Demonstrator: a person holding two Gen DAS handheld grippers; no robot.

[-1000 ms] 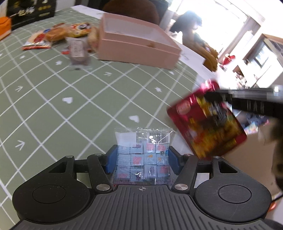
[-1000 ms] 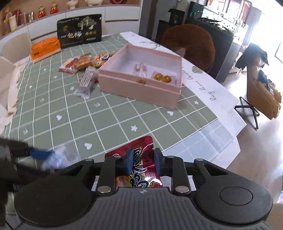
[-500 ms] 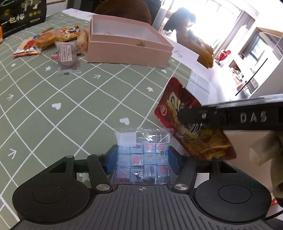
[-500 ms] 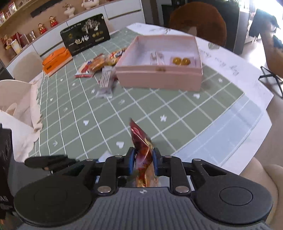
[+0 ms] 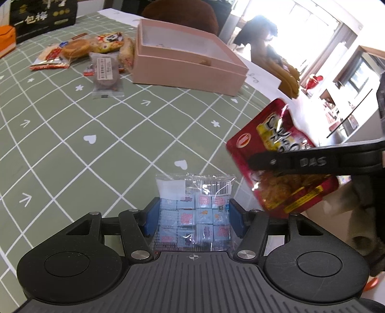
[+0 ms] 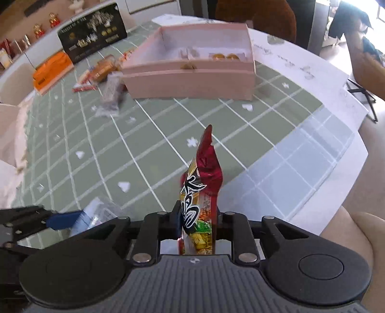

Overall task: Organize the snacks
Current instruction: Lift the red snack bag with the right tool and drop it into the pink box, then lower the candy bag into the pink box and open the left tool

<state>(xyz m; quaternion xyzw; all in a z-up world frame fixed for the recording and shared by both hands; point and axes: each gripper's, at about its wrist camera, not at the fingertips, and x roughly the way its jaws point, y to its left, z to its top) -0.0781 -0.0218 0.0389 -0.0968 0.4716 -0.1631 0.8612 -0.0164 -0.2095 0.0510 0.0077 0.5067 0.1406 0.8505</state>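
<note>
My left gripper (image 5: 193, 214) is shut on a clear packet of blue and pink candies (image 5: 195, 207), held above the green checked tablecloth (image 5: 72, 144). My right gripper (image 6: 196, 216) is shut on a red snack pouch (image 6: 202, 183), held edge-on above the table; the pouch also shows in the left wrist view (image 5: 276, 159), to the right of the left gripper. An open pink box (image 5: 187, 60) stands at the far side; in the right wrist view (image 6: 192, 72) it holds a few small items, two of them golden.
Several wrapped snacks (image 5: 96, 53) lie left of the pink box. A black gift box (image 6: 93, 36) and an orange box (image 6: 51, 69) stand at the far left. The table's right edge with white paper (image 6: 312, 79) is near. A brown chair (image 5: 180, 9) stands behind.
Both grippers have moved closer to the pink box with their packets. The red pouch has risen and tilted in the left wrist view.
</note>
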